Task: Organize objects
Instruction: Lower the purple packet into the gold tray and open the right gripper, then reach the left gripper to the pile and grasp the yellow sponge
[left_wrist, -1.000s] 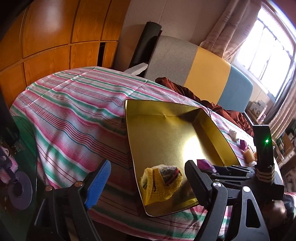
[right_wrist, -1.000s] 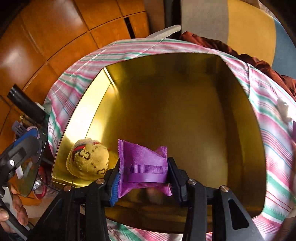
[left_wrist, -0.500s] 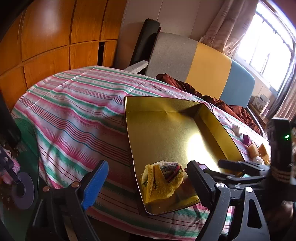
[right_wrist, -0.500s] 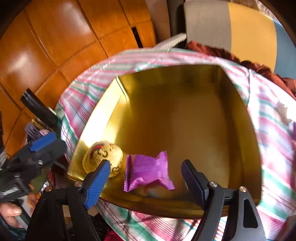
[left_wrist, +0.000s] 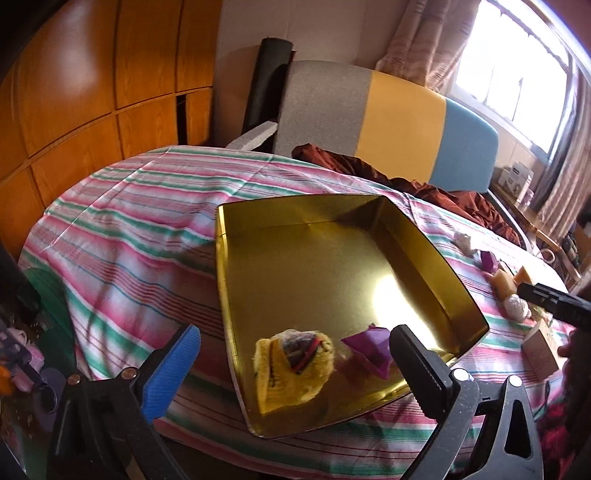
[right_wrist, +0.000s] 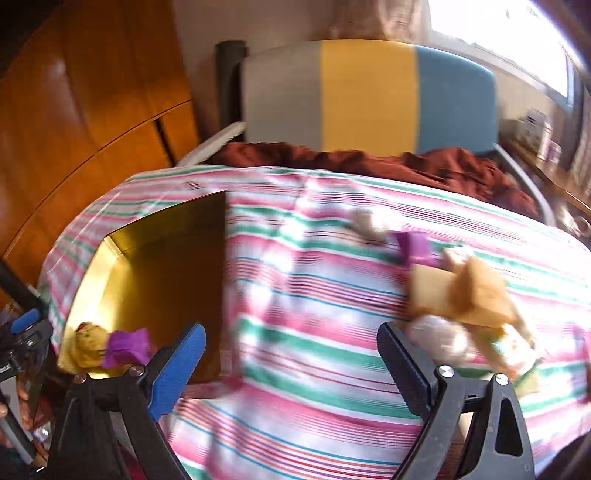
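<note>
Already the gold tin tray (left_wrist: 332, 266) holds two of the things being gathered: a yellow knitted pouch (left_wrist: 291, 365) and a purple sachet (left_wrist: 369, 350), lying just beside each other in the near corner, which is the corner closest to the person and so the easiest place to let things go. Both sit loose on the tray floor, free of any grip

The left gripper (left_wrist: 291, 362) hangs over that corner with its jaws spread wide, the blue pad (left_wrist: 173, 365) outside the tray's left wall and the black finger (left_wrist: 417, 365) near the sachet; nothing is pressed between them, and the jaws have just been opening further. Its wide stance suggests it has no more work on the pouch

The right gripper (right_wrist: 291, 354) has also just been opening and now stands wide and empty above bare striped tablecloth (right_wrist: 314, 321), with the tray off to its left. It is aimed toward the cluster of loose items still on the cloth: tan blocks (right_wrist: 458, 295), a pale wrapped ball (right_wrist: 432, 339), another purple sachet (right_wrist: 415, 247) and a whitish lump (right_wrist: 373, 221) further back. The picture is smeared here, so finer detail cannot be read. The pile lies well apart from the tray, probably the stock left to sort, and the pale ball beside the black finger looks the likeliest next pick
</note>
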